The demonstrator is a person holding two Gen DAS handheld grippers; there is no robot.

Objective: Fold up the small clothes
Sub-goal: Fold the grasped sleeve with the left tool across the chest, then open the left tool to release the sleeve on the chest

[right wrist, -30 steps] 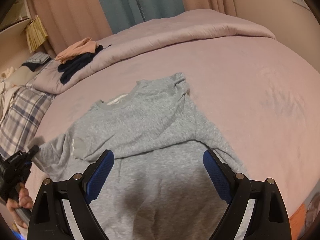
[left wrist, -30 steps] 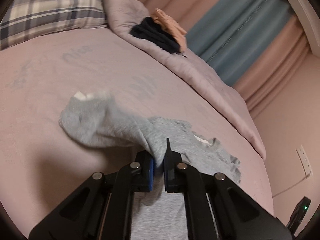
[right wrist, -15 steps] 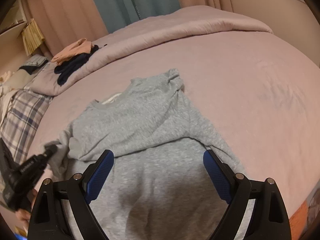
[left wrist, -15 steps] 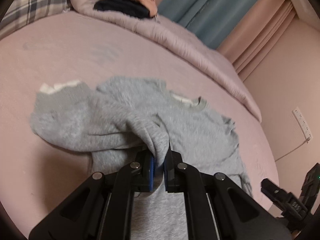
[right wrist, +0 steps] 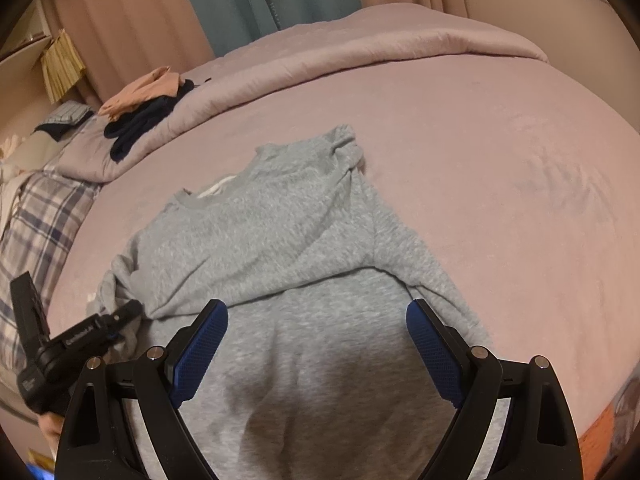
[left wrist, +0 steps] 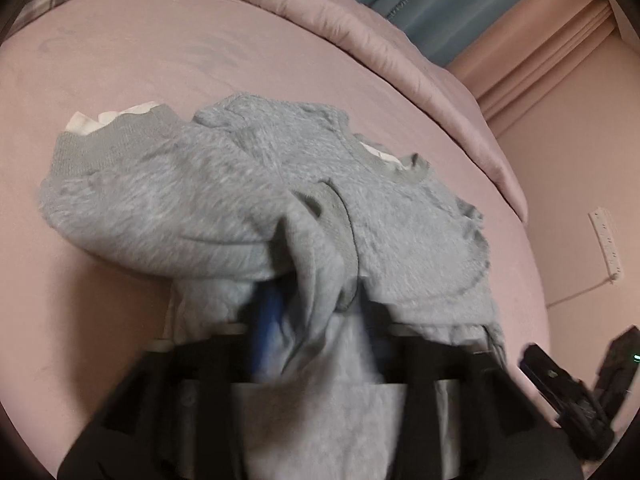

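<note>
Pink bedding [right wrist: 460, 168] stretches away ahead of both my tongs, with a rolled quilt [right wrist: 360, 48] along its far edge and curtains beyond. On that quilt, far ahead and to the left of my right tongs, sits a small heap of dark and peach clothes [right wrist: 144, 112].

Directly ahead of my right tongs lies the grey sweatshirt [right wrist: 288, 240], chest up, neckline away from me, its hem running under them. One sleeve is already laid across the body just beyond the fingertips.

My right tongs [right wrist: 316, 344] hang over the lower body with the jaws wide apart, gripping nothing.

My left tongs [left wrist: 316, 320] are blurred. The other sleeve [left wrist: 168, 200] is bunched in front of them and cloth drapes between the pads, but I cannot tell whether they are clamped on it or parting.

I judge this to be the sleeve-folding step. Next I should lay that sleeve flat over the chest, let go cleanly, then take the hem with both tongs to fold upward.
</note>
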